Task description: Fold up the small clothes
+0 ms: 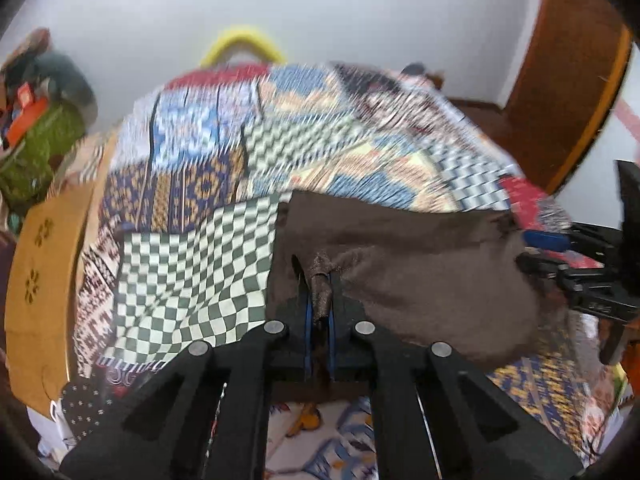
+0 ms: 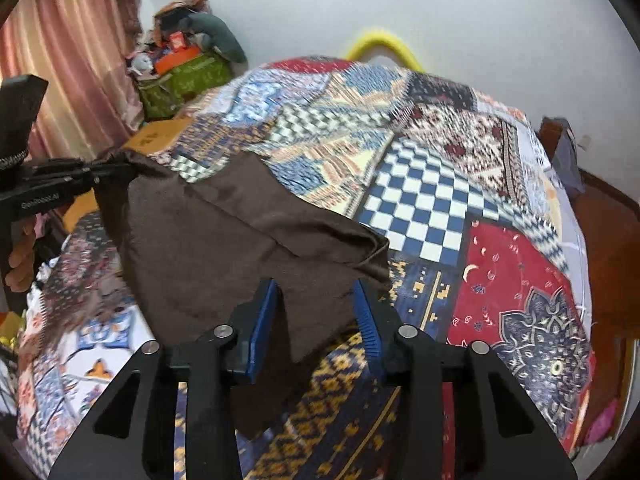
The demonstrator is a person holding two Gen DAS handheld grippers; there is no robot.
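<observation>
My left tool [image 1: 319, 300] is clamped on the near-left corner of the brown cloth [image 2: 224, 240], which lies lifted over the patchwork bed [image 2: 520, 280]. My right tool [image 2: 316, 320] straddles the near-right edge, pads not yet pinching (cloth runs left to right between them).

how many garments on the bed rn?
1 that shows: brown cloth on the patchwork bedspread, one corner pinched in the left gripper, its near edge between the right gripper fingers. Others may be out of view.
</observation>
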